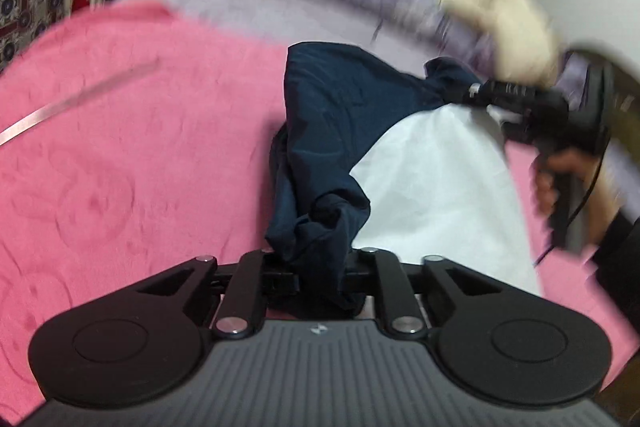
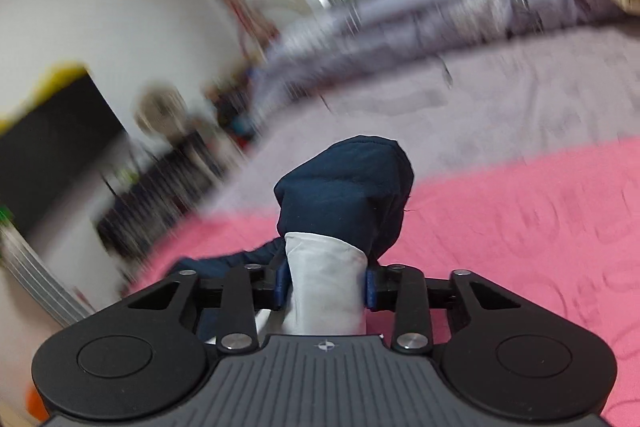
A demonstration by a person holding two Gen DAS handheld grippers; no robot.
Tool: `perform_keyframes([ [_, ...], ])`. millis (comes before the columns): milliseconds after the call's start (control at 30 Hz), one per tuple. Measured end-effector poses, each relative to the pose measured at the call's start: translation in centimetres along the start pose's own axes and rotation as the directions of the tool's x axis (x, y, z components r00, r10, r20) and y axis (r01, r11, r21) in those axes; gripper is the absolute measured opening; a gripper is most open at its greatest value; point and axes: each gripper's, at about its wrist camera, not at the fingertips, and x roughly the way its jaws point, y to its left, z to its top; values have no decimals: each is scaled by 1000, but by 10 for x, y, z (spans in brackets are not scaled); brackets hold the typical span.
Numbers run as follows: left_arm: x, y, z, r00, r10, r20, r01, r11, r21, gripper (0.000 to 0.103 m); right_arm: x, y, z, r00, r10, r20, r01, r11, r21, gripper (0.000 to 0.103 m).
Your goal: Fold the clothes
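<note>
A navy garment (image 1: 336,115) with a white lining (image 1: 436,187) hangs stretched between both grippers above a pink blanket (image 1: 132,155). My left gripper (image 1: 320,275) is shut on a bunched navy corner. My right gripper (image 2: 326,287) is shut on the other end, where white lining and a navy fold (image 2: 348,187) stick out between the fingers. The right gripper also shows in the left wrist view (image 1: 480,91), held by a hand at the right. The view is blurred by motion.
The pink blanket (image 2: 520,227) lies over a lilac bedsheet (image 2: 500,99). A cream pillow (image 1: 500,19) sits at the head of the bed. A metal strip (image 1: 80,103) lies on the blanket at left. Cluttered furniture stands beyond the bed.
</note>
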Motion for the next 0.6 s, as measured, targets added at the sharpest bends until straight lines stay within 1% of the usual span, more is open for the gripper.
perform_keyframes([
  [33,7,-1,-6,1000,2,-7,-2,999,34,50,15,-3,-10,995,-75,-61,72,996,-42,60],
  [67,13,-2,-12,1000,1,-10,-1,998,70,55,22,-7,-20,990,-112,-81,107,992,-64,68],
  [100,19,-3,-18,1000,1,-13,1,994,105,55,19,-13,-27,994,-97,-59,95,995,-36,68],
  [133,15,-4,-18,1000,11,-21,-9,993,122,60,15,-18,-31,996,-80,-45,80,997,5,68],
  [167,10,-6,-18,999,23,-29,-19,990,137,67,8,-24,-31,997,-65,-45,67,997,49,69],
  [200,5,-7,-17,999,34,-37,-28,988,152,70,-1,-26,-30,997,-58,-44,60,996,61,69],
  [233,0,-9,-17,998,46,-44,-38,985,168,75,-11,-28,-30,998,-57,-39,59,997,58,69],
  [267,-8,-6,-19,998,54,-37,-47,984,171,81,-23,-27,-30,997,-68,-26,68,997,25,69],
  [300,-15,-3,-21,998,64,-28,-58,985,165,85,-36,-25,-30,997,-81,-15,81,997,-11,70],
  [333,-22,3,-22,997,76,-22,-72,986,151,92,-50,-22,-32,995,-104,-9,103,993,-60,71],
  [367,-28,10,-24,994,105,-26,-100,986,135,95,-63,-17,-35,991,-132,-5,130,985,-113,71],
  [400,-31,14,-25,986,166,-19,-162,979,121,95,-76,-12,-40,988,-155,-3,152,974,-168,71],
  [433,-33,17,-26,973,229,-12,-226,968,107,91,-88,-4,-47,987,-159,-5,154,964,-218,71],
  [467,-36,21,-26,957,291,-6,-289,953,92,85,-100,3,-56,990,-144,-11,136,957,-255,71],
  [500,-39,25,-27,936,352,-1,-351,933,77,83,-112,12,-66,993,-120,-19,109,952,-287,71],
  [533,-46,22,-26,939,341,32,-343,938,56,83,-122,22,-78,996,-84,-28,71,948,-309,71],
  [567,-53,19,-24,943,325,68,-328,944,34,83,-128,33,-89,997,-62,-41,46,944,-328,71],
  [600,-60,12,-23,948,297,111,-302,953,33,83,-131,44,-101,997,-53,-60,29,939,-342,71],
])
